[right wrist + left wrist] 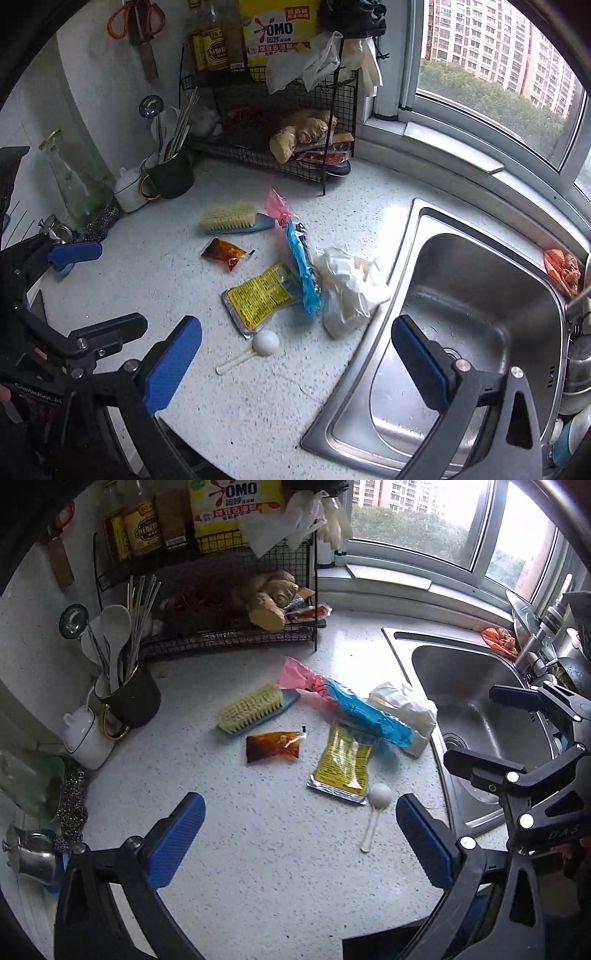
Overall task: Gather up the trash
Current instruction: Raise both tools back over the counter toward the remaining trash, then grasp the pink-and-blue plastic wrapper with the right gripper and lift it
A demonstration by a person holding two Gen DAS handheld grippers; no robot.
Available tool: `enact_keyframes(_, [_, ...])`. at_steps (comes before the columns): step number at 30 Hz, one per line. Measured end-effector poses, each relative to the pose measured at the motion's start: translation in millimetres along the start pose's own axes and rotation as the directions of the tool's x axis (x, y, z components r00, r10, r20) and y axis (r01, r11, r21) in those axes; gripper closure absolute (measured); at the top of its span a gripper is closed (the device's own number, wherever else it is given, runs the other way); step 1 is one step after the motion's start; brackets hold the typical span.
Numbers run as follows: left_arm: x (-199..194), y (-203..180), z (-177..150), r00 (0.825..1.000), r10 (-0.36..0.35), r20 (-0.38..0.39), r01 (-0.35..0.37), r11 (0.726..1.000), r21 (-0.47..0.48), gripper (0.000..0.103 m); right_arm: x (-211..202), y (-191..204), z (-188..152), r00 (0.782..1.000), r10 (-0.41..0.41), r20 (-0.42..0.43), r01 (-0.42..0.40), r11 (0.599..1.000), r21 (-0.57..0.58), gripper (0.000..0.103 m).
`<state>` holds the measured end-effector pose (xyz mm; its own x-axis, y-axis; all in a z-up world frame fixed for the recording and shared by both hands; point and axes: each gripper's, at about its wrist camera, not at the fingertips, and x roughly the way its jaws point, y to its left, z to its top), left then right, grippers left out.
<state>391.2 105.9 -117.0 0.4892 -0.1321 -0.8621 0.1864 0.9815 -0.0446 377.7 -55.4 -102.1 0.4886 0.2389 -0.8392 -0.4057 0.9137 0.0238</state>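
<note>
Nearest to me are my own two grippers: the left gripper (301,832) hangs above bare counter (258,867) with its jaws spread wide and nothing between them, and the right gripper (295,356) sits just as open and empty, straddling the edge of the sink (369,373). As far as I can judge, collecting has not begun, since every piece of trash lies loose in a cluster between the scrub brush (255,709) and the sink. There is a brown sauce packet (273,746) on the left, a yellow packet (341,762) nearer me, a pink and blue wrapper (347,701) lying over its far end, crumpled white paper (406,709) touching the sink rim on the right, and a small white plastic spoon (375,805) nearest of all. I see no bin or bag for the trash in either view. The orange object (563,269) at the far sink corner is too small to identify.
</note>
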Motion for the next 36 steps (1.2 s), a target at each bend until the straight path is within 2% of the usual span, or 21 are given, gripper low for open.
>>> enact_keyframes(8, [41,58,17,0.998,-0.047,-0.049,0.043,0.997,-0.07,0.001,53,19,37,0.997,0.0,-0.081,-0.007,0.996,-0.088,0.001])
enact_keyframes(15, [72,83,26,0.995,-0.052,-0.091,0.047,0.997,-0.057,0.001,101,16,64,0.989,-0.008,-0.151,-0.008,0.994,-0.106,0.003])
enact_keyframes(25, [104,99,31,0.988,-0.093,-0.121,0.085,0.994,-0.072,0.001,159,13,84,0.972,-0.045,-0.23,0.009,0.988,-0.156,0.03])
enact_keyframes(27, [106,101,30,0.987,-0.096,-0.129,0.087,0.994,-0.071,0.001,168,14,84,0.967,-0.052,-0.25,0.009,0.985,-0.171,0.04])
enact_keyframes(29, [105,104,29,0.987,-0.097,-0.131,0.088,0.993,-0.073,0.001,175,16,82,0.961,-0.06,-0.272,0.009,0.983,-0.185,0.057])
enact_keyframes(31, [104,107,28,0.986,-0.104,-0.128,0.094,0.992,-0.082,0.001,178,19,79,0.957,-0.076,-0.28,0.018,0.979,-0.205,0.069])
enact_keyframes(36, [101,109,33,0.987,-0.098,-0.125,0.09,0.994,-0.066,0.001,169,23,74,0.958,-0.052,-0.284,-0.001,0.983,-0.182,0.089])
